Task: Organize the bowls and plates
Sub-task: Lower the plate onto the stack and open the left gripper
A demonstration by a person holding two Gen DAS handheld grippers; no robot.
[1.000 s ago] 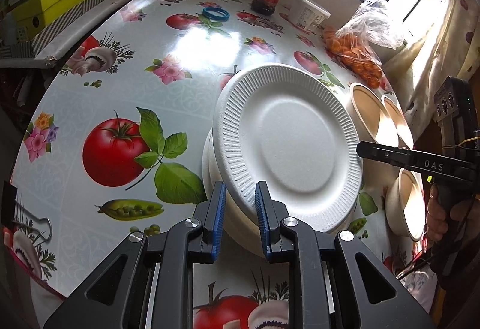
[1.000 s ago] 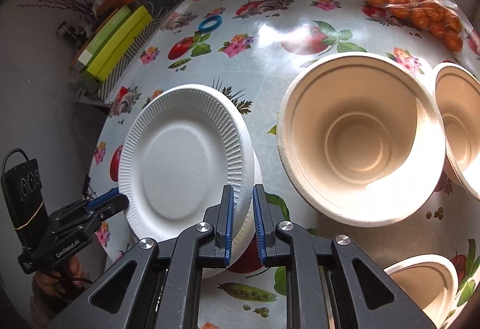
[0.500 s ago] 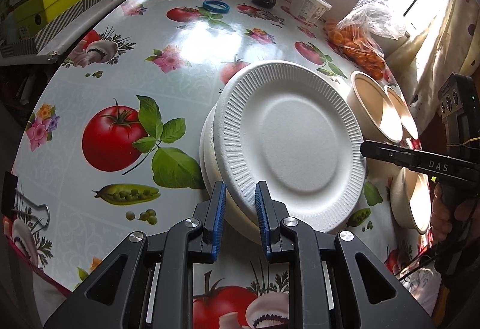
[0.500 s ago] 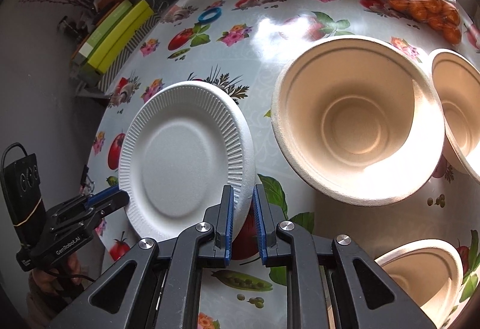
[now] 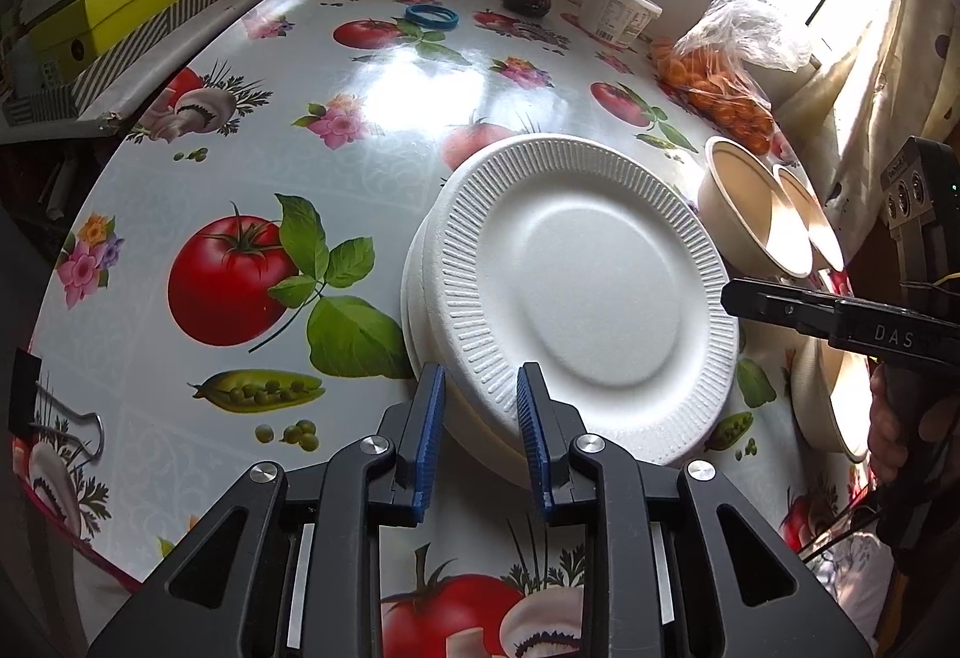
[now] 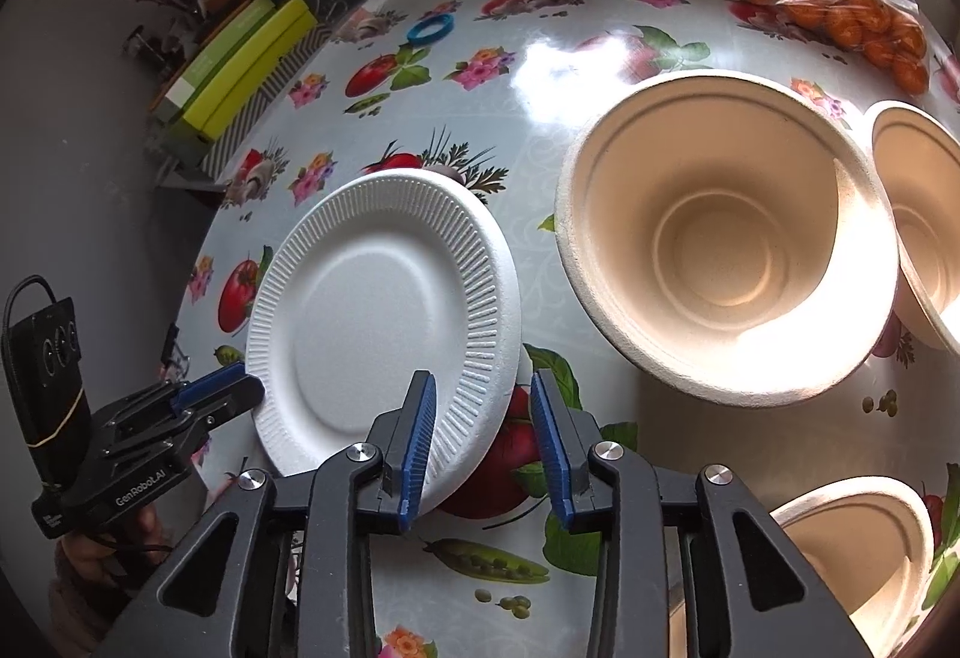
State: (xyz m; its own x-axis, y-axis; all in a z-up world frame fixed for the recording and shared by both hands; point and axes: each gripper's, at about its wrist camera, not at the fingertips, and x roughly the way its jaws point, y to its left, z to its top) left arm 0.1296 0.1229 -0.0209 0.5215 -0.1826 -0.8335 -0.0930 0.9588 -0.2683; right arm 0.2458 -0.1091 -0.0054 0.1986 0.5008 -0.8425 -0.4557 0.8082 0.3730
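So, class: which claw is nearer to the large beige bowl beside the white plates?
Right. The right claw sits at the white plates' rim facing the beige bowl; the left claw is at their far rim.

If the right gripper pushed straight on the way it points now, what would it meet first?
Most likely the white plate: its near rim already sits between the opening jaws of the right gripper, close to the left pad. Missing that, it would probably meet the tablecloth just beyond, though depth is hard to judge.
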